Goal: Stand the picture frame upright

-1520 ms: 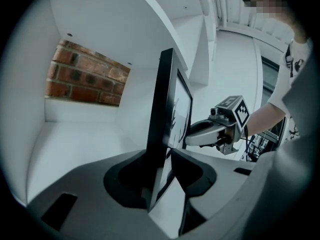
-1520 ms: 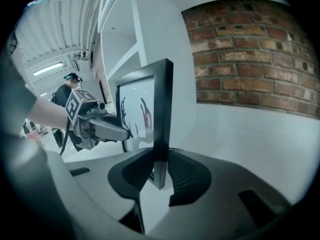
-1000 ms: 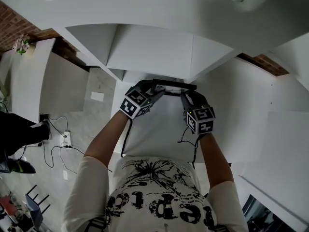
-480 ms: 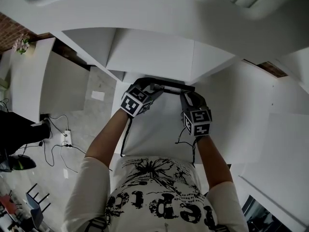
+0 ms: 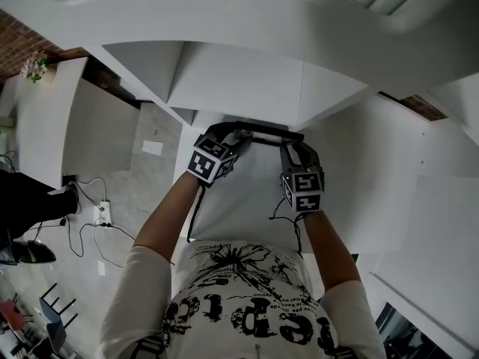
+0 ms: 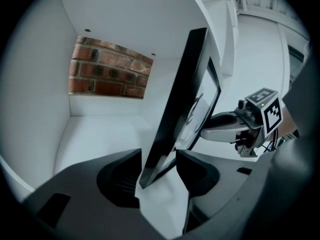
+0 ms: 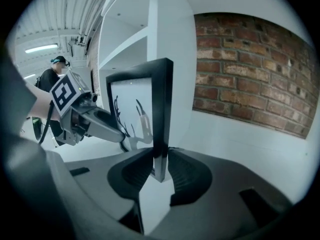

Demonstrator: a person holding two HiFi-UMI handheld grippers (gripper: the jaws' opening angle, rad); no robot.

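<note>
- Head view looks down on a white T-shirt with a black print (image 5: 247,305). It is nearest of all, well on the near side of the black rectangular picture frame (image 5: 268,132). Two bare forearms (image 5: 168,219) reach from it toward the frame.
- At the frame's left end sits the left gripper (image 5: 234,137), dark, with a black-and-white marker cube (image 5: 209,164). At the frame's right end sits the right gripper (image 5: 290,148), carrying the same kind of cube.
- Left gripper view shows its jaws apart after just opening. The frame's lower corner and black side edge stand between them. A strip of white shows between the frame and the right-hand jaw, so no clamping is seen.
- Right gripper view shows its two jaws pressed onto the frame's other side edge, pinching it just above the lower corner.
- In that view the frame stands upright on its bottom edge, picture side toward the person. A black branching drawing on white (image 7: 131,119) fills it.
- Under the frame lies a white shelf board (image 6: 95,134), and a white side panel (image 6: 35,84) rises to the left of the frame.
- Behind the frame, farthest back, is a red brick wall (image 7: 250,79).
</note>
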